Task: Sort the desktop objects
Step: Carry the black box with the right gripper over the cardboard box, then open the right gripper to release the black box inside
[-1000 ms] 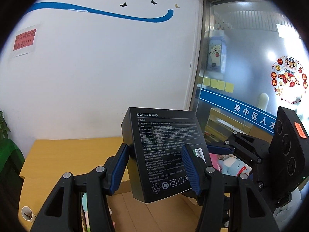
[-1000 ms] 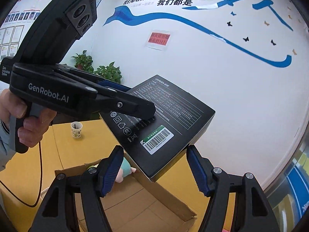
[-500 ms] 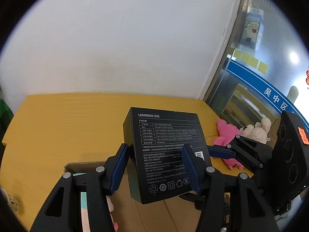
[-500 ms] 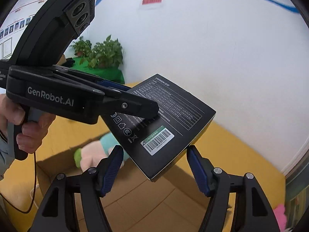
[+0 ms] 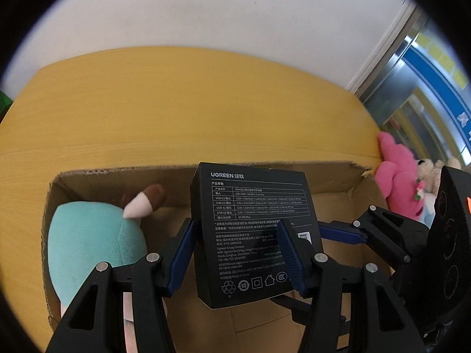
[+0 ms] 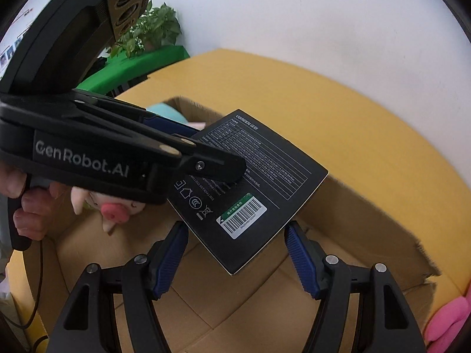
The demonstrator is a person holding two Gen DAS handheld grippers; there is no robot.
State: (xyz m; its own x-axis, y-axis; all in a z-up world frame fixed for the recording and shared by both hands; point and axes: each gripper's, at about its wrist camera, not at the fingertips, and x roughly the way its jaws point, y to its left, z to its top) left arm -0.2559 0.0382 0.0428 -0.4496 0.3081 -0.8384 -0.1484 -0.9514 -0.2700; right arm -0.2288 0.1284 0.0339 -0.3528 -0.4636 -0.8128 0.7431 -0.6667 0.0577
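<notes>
A black UGREEN box (image 5: 253, 206) hangs over an open cardboard carton (image 5: 117, 172). My left gripper (image 5: 237, 229) is shut on it, one blue pad on each side edge. In the right wrist view the same black box (image 6: 265, 164) shows its barcode face. Its lower corner sits between the pads of my right gripper (image 6: 234, 231), which close on the corner's two edges. Inside the carton (image 6: 368, 211) lies a teal plush toy (image 5: 91, 241) with a pink pig snout (image 6: 117, 209).
The carton stands on a yellow table (image 5: 176, 103) against a white wall. A pink plush (image 5: 397, 176) and a small beige bear (image 5: 426, 167) lie right of the carton. A potted plant (image 6: 153, 29) on green cloth stands beyond the table. A hand (image 6: 26, 214) holds the left gripper.
Both grippers have come down together with the black box and tilted downward. The wall decorations have left the view; the carton and its teal plush now fill the lower part.
</notes>
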